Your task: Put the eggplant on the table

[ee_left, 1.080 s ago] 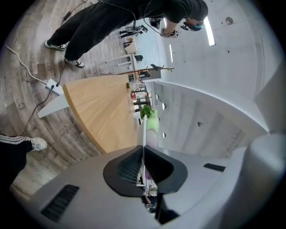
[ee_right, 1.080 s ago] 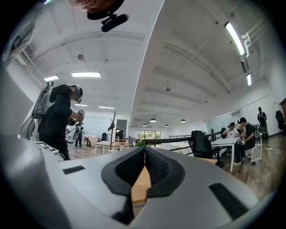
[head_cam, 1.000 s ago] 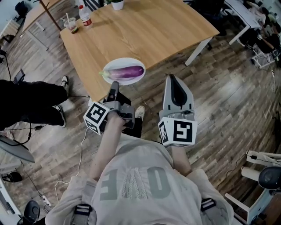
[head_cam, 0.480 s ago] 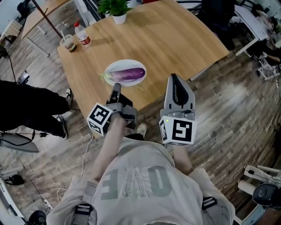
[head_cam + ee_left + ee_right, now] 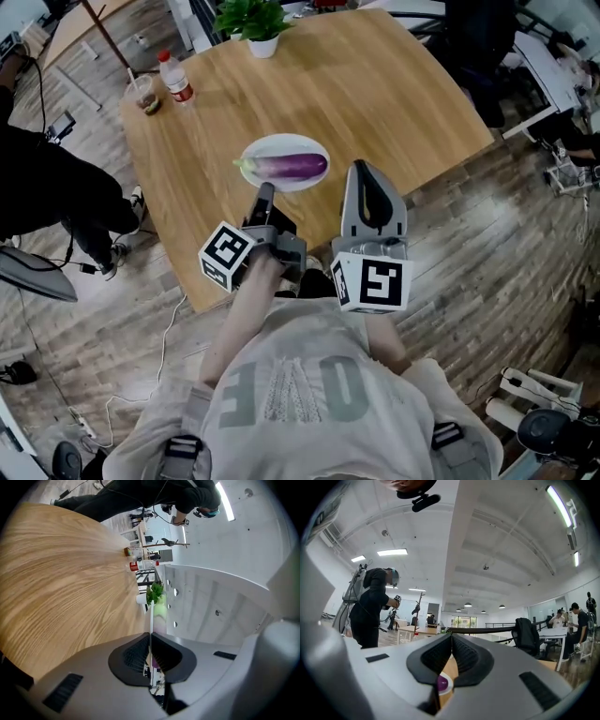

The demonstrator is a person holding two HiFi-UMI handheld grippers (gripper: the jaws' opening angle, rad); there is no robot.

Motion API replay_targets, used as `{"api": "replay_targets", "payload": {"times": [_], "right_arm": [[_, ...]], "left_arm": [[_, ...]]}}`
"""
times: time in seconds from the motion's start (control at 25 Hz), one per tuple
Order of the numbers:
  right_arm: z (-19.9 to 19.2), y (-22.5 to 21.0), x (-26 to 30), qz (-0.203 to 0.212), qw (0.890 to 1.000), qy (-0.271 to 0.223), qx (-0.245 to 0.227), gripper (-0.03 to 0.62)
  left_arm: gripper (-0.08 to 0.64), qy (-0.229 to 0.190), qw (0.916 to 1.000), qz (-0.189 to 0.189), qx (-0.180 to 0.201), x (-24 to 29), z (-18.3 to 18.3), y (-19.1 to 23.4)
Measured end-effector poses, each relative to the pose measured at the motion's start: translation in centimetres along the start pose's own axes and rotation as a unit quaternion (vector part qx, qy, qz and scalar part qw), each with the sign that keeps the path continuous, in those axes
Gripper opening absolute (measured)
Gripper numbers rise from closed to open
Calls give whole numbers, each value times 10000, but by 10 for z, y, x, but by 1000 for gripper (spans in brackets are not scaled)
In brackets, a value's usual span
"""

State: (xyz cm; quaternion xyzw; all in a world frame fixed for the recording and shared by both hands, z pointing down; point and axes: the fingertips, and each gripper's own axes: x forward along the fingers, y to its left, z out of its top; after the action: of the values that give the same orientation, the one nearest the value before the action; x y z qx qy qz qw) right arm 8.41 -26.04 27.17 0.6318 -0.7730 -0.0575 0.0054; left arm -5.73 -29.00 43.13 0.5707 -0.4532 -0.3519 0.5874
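Nearest, the grey left gripper (image 5: pixel 265 193) and the grey right gripper (image 5: pixel 361 170) hover side by side over the near edge of the light wooden table (image 5: pixel 366 84). Each has its jaws pressed together on nothing. Just beyond their tips, the long purple eggplant (image 5: pixel 295 166) lies on a round white plate (image 5: pixel 254 150). Farther left stand a plastic cup with a straw (image 5: pixel 144 95) and a clear red-labelled bottle (image 5: pixel 173 78). A green plant in a white pot (image 5: pixel 254 21) sits at the far edge.
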Motion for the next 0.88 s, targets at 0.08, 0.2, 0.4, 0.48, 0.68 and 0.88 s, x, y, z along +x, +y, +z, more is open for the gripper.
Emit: {"api": "replay_targets", "payload": {"times": [0.08, 0.2, 0.4, 0.48, 0.68, 0.88], "right_arm": [[-2, 2, 3, 130, 9999, 16, 5, 18], [-2, -6, 12, 216, 9998, 44, -20, 18], [-9, -16, 22, 314, 9994, 166, 20, 18], [-12, -17, 22, 382, 9991, 184, 23, 18], [-24, -28, 16, 371, 9988, 322, -84, 18], [-42, -41, 5, 194, 9984, 524, -24, 18]], "left_arm": [[19, 3, 10000, 82, -5, 5, -2, 5], [20, 28, 9999, 100, -48, 18, -9, 3], [20, -1, 10000, 42, -68, 34, -10, 6], [20, 2, 9999, -5, -159, 37, -12, 12], [18, 117, 9997, -94, -211, 51, -24, 33], [20, 239, 9996, -22, -157, 64, -28, 56]]}}
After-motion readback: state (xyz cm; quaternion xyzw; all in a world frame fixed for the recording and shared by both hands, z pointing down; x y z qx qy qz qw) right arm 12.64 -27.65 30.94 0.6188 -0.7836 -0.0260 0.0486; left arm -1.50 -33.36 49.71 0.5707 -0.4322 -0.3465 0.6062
